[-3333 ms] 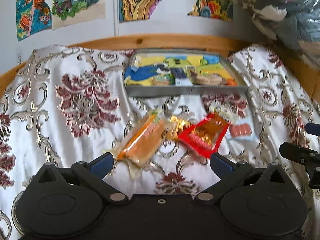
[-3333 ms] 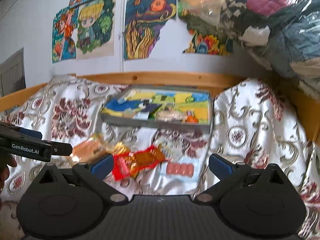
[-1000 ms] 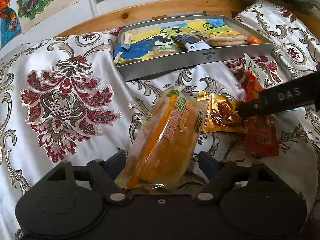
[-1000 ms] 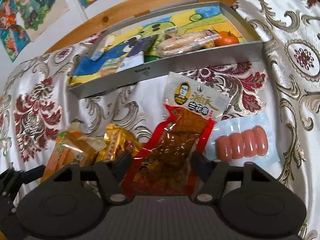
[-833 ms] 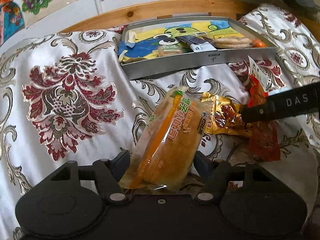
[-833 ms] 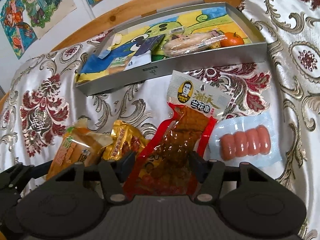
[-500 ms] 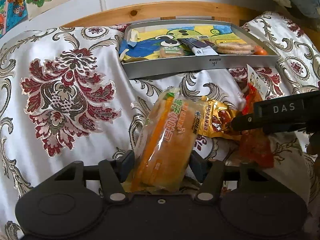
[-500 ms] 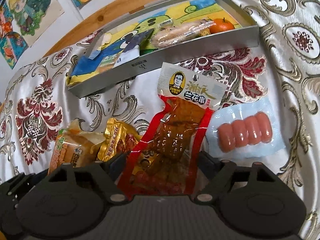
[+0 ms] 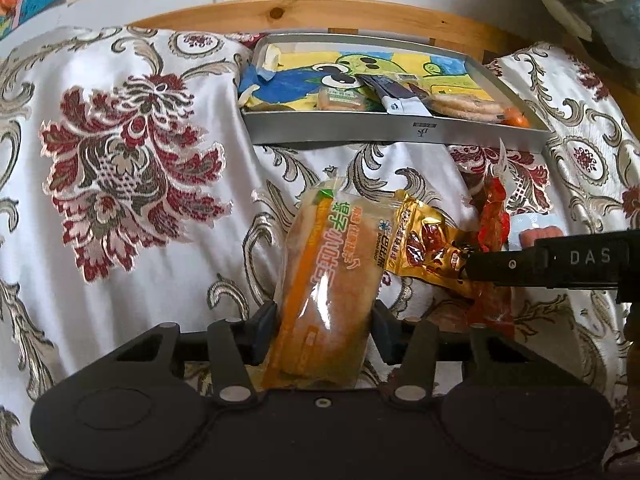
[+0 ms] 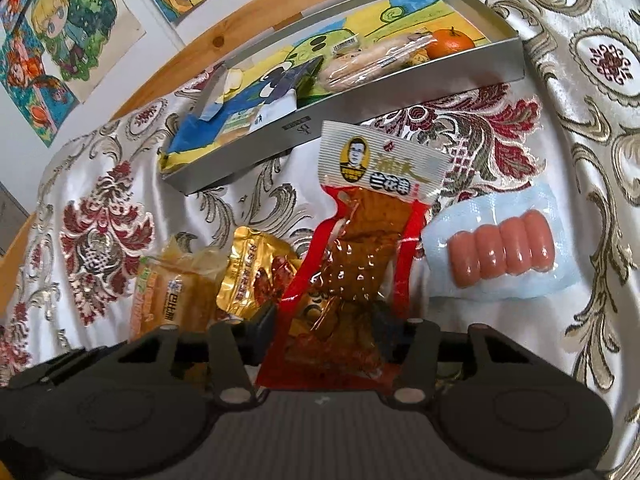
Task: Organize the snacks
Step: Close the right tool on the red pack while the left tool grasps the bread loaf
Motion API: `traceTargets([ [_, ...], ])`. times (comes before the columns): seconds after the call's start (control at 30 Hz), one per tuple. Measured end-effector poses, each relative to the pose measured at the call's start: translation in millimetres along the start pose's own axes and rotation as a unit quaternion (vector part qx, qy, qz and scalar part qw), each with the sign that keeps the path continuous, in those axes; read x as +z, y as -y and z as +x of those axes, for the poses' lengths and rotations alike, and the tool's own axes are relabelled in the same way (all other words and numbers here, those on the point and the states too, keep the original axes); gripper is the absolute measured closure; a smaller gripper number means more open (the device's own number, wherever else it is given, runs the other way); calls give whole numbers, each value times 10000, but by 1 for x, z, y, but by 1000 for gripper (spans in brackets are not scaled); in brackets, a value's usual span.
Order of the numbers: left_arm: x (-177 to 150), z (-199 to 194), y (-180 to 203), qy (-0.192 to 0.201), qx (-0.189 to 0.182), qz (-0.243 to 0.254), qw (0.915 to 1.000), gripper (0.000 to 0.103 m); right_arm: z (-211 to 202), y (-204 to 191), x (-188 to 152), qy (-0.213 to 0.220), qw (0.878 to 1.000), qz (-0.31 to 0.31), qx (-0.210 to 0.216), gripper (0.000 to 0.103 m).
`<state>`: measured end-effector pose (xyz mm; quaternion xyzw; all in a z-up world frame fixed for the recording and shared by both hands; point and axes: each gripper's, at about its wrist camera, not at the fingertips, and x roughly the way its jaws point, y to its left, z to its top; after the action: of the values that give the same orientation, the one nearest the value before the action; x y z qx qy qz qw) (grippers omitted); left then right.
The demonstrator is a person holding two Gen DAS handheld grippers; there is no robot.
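left gripper closing on the orange bread pack – pads already squeezing it, right gripper closing on the red snack pouch the same way, both packs on the floral bedspread just in front of the metal tray – sausage pack beside them

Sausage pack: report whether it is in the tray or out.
Out. The sausage pack lies flat on the patterned cloth, in front of the metal tray, untouched by either gripper.

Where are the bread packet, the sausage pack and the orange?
bread packet [image 9: 328, 280], left wrist view, middle of wrapper.
sausage pack [image 10: 500, 254], right wrist view, on the sausages.
orange [image 10: 450, 42], right wrist view, its skin.
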<state>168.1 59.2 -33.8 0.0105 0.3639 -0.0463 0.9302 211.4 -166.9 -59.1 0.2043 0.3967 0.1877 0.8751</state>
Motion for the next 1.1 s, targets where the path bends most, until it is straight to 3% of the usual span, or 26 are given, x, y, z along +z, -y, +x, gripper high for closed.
traceTargets([
  [0.2, -3, -5, -3, -136, -97, -277, 9995, 52, -6, -6, -1, -41, 9999, -118, -49, 67],
  [0.27, -4, -6, -3, -172, -122, -351, 9992, 52, -7, -6, -3, -44, 9999, -58, -139, 62],
  [0.63, -8, -10, 6, -306, -385, -420, 9979, 52, -41, 2, -21, 211, 9967, 153, -769, 55],
  [0.83, -11, -7, 12, -342, -464, -310, 9979, 52, -42, 17, -21, 223, 9972, 356, -613, 43],
  [0.97, -11, -6, 11, -348, -473, -281, 9979, 52, -41, 11, -28, 257, 9946, -47, -1003, 44],
  [1.1, -11, -7, 11, -347, -470, -280, 9979, 52, -46, 13, -31, 289, 9950, 25, -956, 46],
])
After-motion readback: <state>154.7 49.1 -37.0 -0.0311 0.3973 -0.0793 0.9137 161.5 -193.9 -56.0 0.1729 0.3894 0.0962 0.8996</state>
